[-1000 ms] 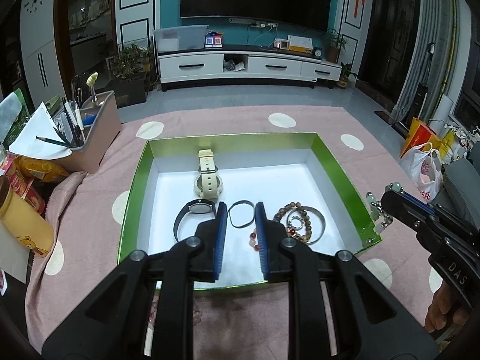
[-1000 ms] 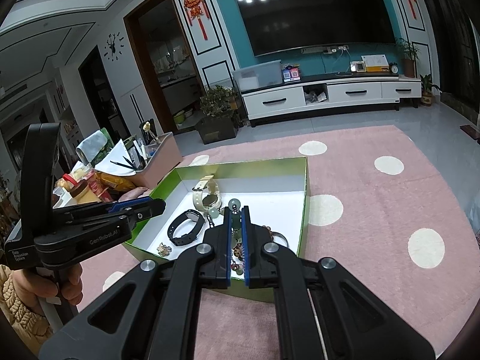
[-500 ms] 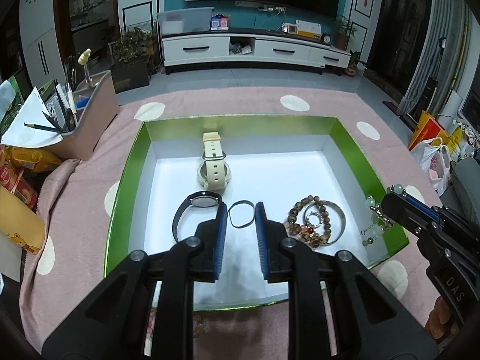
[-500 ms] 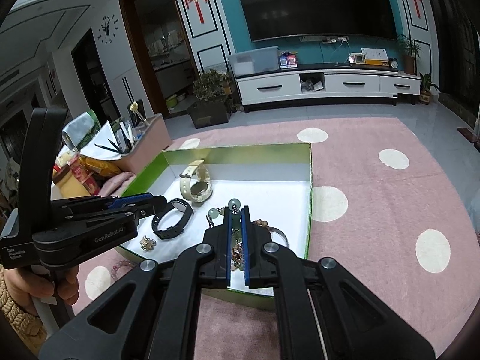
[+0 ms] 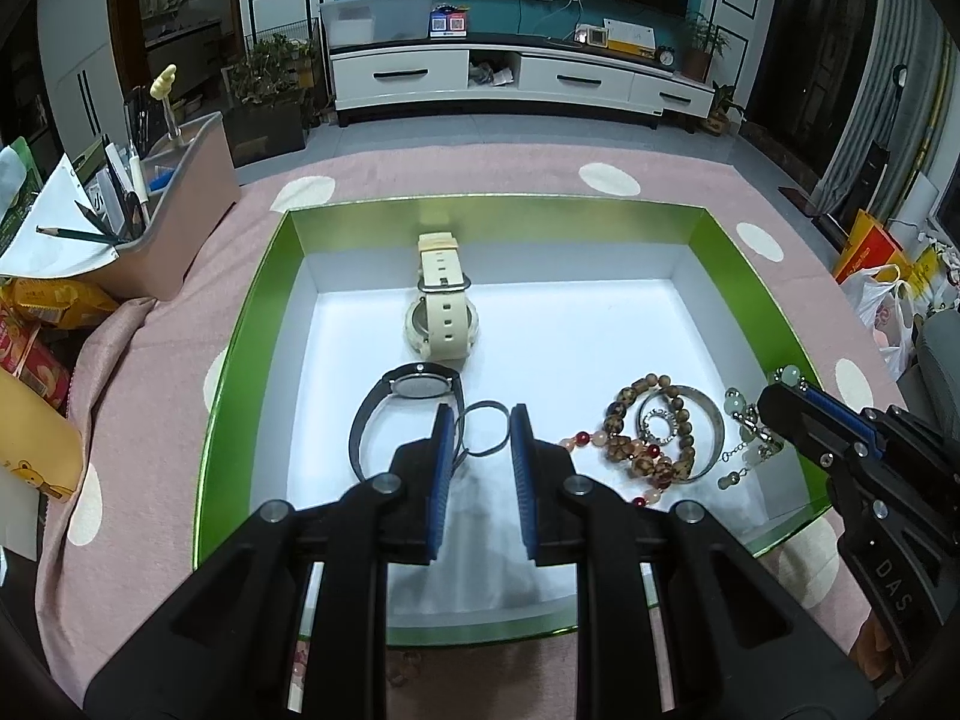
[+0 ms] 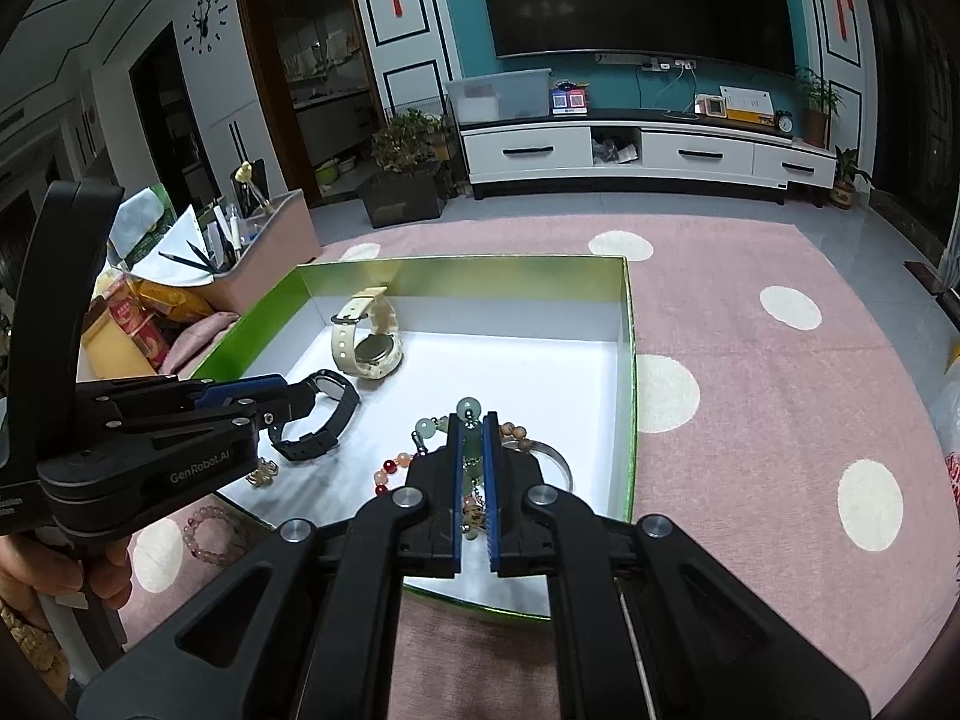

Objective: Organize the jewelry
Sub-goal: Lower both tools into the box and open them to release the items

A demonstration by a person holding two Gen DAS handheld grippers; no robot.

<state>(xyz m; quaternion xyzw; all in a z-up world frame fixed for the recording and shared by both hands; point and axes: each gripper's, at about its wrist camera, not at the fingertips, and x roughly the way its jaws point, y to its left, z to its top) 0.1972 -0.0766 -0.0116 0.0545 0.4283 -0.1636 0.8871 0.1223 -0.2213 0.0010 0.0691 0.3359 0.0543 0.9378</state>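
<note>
Organizer: a pink pen holder (image 5: 180,222) stood on the tabletop's left edge.
Tabletop: pink cloth (image 6: 780,420) with white dots.
Box: green-walled box (image 5: 240,354) held two watches and bracelets.
Left claw (image 5: 480,426): slightly parted, empty, above the box floor.
Right claw (image 6: 474,438): pinched on a green bead bracelet (image 6: 468,407) over the box.
Room: TV cabinet (image 6: 648,150) behind.

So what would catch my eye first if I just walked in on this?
Probably the green box with its white floor on the pink dotted tablecloth, holding a cream watch, a black watch and a heap of bead bracelets. Then the right gripper, shut on a pale green bead bracelet above that heap, while the left gripper hangs narrowly open and empty over a thin dark ring.
</note>
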